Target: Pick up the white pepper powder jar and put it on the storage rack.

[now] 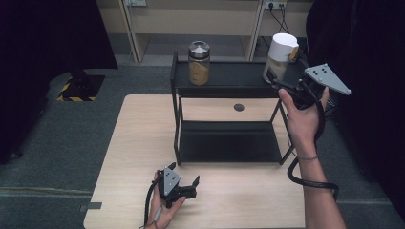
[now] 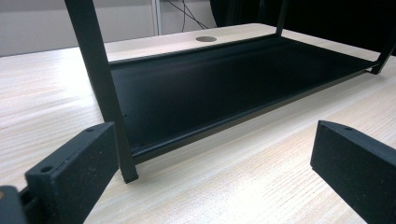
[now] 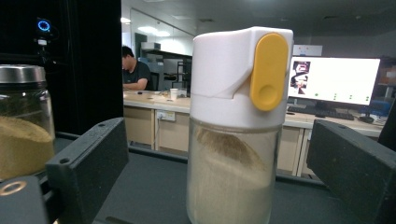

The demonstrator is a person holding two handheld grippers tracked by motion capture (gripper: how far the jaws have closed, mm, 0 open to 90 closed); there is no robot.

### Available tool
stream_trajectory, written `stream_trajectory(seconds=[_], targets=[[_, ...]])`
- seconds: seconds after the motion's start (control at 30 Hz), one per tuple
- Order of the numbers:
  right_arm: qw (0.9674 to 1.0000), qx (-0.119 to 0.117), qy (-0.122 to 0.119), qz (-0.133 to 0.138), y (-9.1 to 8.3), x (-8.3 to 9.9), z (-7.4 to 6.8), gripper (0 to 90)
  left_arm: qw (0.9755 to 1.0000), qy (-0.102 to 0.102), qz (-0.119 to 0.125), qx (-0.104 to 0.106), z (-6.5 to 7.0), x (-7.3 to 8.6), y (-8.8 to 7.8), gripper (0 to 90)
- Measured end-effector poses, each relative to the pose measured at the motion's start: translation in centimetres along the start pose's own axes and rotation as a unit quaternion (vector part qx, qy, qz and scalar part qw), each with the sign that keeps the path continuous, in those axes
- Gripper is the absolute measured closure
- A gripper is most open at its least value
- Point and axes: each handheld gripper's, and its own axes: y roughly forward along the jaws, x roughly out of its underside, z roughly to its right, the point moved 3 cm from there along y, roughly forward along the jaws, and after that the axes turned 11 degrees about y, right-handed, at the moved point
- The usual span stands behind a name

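A black two-tier rack (image 1: 224, 78) stands on the wooden table (image 1: 138, 143). On its top shelf are a glass jar (image 1: 199, 63) with a metal lid, holding tan powder, and a glass dispenser (image 1: 281, 55) with a white cap and a yellow tab. My right gripper (image 1: 279, 78) is level with the top shelf, its jaws on either side of the dispenser (image 3: 236, 140) with gaps showing, so it is open (image 3: 219, 168). The jar (image 3: 23, 135) stands off to its left. My left gripper (image 1: 185, 172) rests open on the table in front of the rack, nothing between its jaws (image 2: 215, 158).
The rack's lower shelf (image 2: 224, 79) is bare, and its front-left post (image 2: 100, 79) stands just ahead of my left jaw. A round cable hole (image 1: 239, 107) sits in the table behind the rack. Desks, a monitor (image 3: 334, 77) and a seated person (image 3: 133, 70) are far behind.
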Motion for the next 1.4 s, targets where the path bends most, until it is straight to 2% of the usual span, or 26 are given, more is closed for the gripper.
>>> stream_trajectory(seconds=[0.73,1.4], targets=[[0.9996,-0.021,-0.012,0.013,-3.0,2.0,0.3,5.8,1.0,0.0,0.001,-0.001,0.0,0.0,0.0,0.3],[0.9995,-0.021,-0.014,0.016,-5.3,3.6,1.1,5.8,1.0,0.003,0.001,-0.003,0.1,0.0,0.0,0.3]])
